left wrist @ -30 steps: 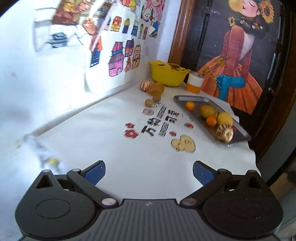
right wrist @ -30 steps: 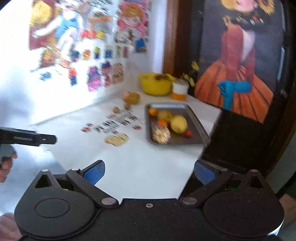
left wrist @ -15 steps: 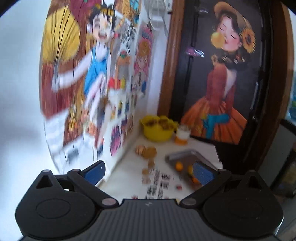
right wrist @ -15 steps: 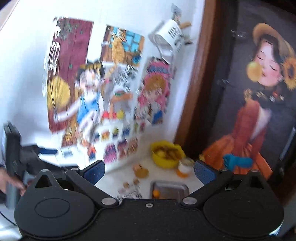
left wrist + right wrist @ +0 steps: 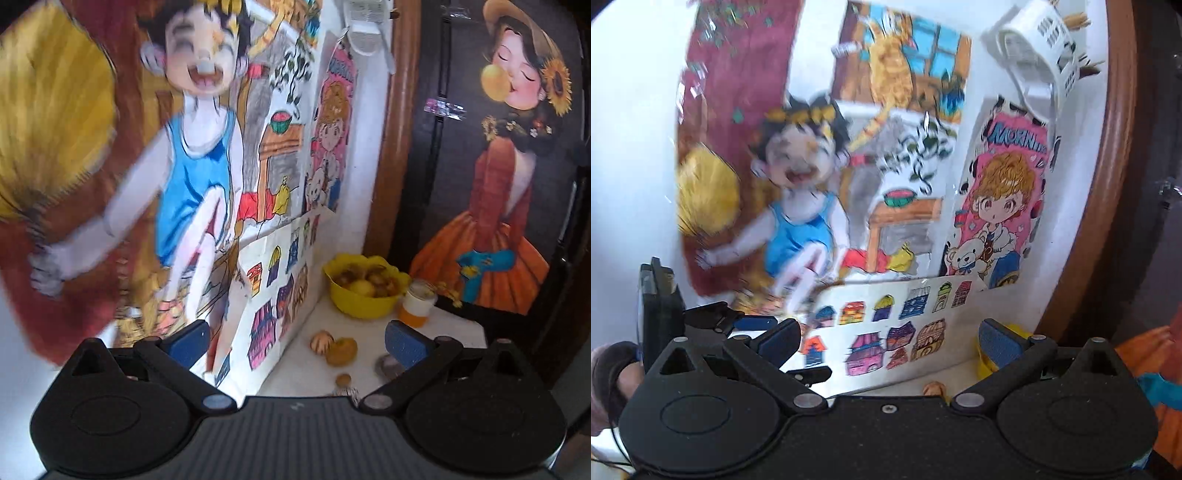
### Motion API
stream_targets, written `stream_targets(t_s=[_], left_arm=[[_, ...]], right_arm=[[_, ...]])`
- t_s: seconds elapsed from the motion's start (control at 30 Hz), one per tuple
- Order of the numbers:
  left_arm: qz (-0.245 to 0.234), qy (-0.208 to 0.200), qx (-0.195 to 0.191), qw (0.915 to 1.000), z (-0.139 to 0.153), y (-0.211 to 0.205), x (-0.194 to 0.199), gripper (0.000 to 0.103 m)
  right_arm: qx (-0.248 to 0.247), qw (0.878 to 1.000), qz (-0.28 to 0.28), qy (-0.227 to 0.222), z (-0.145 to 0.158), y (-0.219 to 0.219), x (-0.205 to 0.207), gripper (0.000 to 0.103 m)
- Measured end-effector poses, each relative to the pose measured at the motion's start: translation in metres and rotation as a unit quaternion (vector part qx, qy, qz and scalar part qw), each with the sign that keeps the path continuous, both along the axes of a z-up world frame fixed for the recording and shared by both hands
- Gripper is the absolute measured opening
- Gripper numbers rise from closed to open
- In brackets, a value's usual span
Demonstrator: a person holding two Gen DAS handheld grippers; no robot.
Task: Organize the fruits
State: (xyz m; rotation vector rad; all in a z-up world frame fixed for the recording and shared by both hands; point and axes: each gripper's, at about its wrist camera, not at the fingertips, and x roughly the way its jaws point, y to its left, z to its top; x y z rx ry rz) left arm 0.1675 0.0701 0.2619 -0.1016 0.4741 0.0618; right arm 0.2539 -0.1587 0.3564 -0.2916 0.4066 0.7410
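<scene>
Both cameras have been tilted up from the tabletop since a second ago, so wall drawings now fill each view. The left gripper (image 5: 295,338) and right gripper (image 5: 888,341) are held with fingers wide apart, nothing between them. Loose fruits (image 5: 334,347) lie at lower centre of the left view, near the yellow bowl (image 5: 364,291). With the table barely seen, a reach could be misjudged. "MORNING" (image 5: 1019,138) is legible on a pink drawing.
</scene>
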Motion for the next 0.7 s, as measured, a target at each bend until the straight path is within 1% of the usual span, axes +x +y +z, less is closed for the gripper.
stream_targets(t_s=[0.13, 0.23, 0.33, 0.47, 0.57, 0.7], left_arm=[[0.007, -0.018, 0.006, 0.9998, -0.042, -0.011, 0.034, 0.103], [-0.006, -0.019, -0.004, 0.9998, -0.077, -0.017, 0.058, 0.103], [-0.028, 0.003, -0.007, 0.9996, -0.112, -0.021, 0.085, 0.103], [-0.043, 0.033, -0.005, 0.9985, -0.154, -0.024, 0.115, 0.103], [-0.054, 0.051, 0.003, 0.9973, -0.184, -0.027, 0.129, 0.103], [-0.068, 0.074, 0.033, 0.9944, -0.215, -0.035, 0.141, 0.103]], right_arm=[[-0.019, 1.000, 0.000, 0.022, -0.044, -0.002, 0.045, 0.102], [-0.033, 0.998, -0.008, 0.062, -0.073, 0.002, 0.080, 0.102], [-0.035, 0.994, -0.009, 0.102, -0.103, 0.006, 0.114, 0.102], [-0.042, 0.988, -0.008, 0.149, -0.155, 0.016, 0.153, 0.102], [-0.046, 0.985, -0.003, 0.168, -0.200, 0.021, 0.173, 0.102], [-0.057, 0.982, 0.005, 0.180, -0.255, 0.030, 0.190, 0.098]])
